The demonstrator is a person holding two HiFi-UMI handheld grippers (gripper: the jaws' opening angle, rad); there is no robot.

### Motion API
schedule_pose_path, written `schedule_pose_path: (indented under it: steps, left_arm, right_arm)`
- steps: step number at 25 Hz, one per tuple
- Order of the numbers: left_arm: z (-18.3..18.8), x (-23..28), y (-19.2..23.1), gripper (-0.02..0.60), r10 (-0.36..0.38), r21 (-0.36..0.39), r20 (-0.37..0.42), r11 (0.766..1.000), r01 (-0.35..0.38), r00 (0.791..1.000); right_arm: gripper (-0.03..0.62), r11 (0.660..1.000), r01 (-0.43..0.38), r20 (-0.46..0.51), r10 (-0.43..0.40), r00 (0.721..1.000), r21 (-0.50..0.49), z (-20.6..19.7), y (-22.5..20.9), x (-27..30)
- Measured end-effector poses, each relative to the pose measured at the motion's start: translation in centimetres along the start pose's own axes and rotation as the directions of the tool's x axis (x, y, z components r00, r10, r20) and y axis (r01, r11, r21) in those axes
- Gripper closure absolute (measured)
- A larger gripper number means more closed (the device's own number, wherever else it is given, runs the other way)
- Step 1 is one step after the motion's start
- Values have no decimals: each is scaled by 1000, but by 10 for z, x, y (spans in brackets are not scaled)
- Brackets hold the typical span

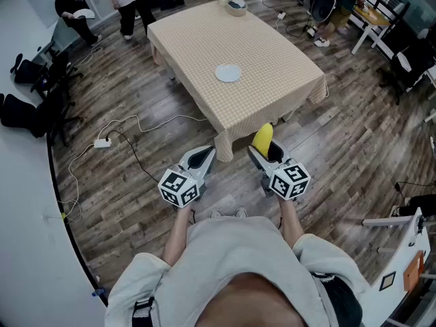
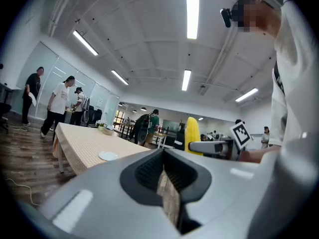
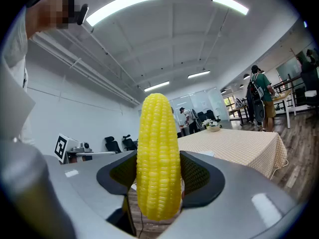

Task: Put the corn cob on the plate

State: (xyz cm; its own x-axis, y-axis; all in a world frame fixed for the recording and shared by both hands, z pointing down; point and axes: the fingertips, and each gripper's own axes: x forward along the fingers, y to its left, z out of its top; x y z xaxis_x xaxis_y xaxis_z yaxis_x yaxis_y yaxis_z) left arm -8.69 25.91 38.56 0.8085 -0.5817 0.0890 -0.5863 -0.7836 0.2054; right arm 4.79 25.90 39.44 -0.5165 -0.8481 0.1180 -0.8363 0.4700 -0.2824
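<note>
Right gripper (image 1: 264, 150): jaws clamped on the corn (image 1: 261, 137); held over the floor, just short of the table's (image 1: 197, 43) near edge.
Corn: upright between the pads, tip up, clear of the table.
Left gripper (image 1: 202, 157): jaws together, nothing between them; level, off the table's near corner.
Plate (image 1: 227, 73): white, bare, near the table's middle.
Bowl (image 1: 236, 6): at the table's far end.

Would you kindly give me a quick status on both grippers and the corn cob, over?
Right gripper shut on corn cob, upright. Left gripper shut, empty. Plate bare on table ahead, nothing blocking.
</note>
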Motion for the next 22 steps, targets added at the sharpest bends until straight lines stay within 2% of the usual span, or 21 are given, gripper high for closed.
schedule_pose_path:
  steps: [9,22]
  left_arm:
    - [6,5,-13,574,-7,16,14,1000,7,1000]
    - [-9,22,-42,574,9,3,-9,1000,-9,1000]
  right_arm:
    - [333,1000,-10,16,10,1000,1,6,-4,-6]
    - [333,1000,-22,12,22,1000,20,-2,-24,-27]
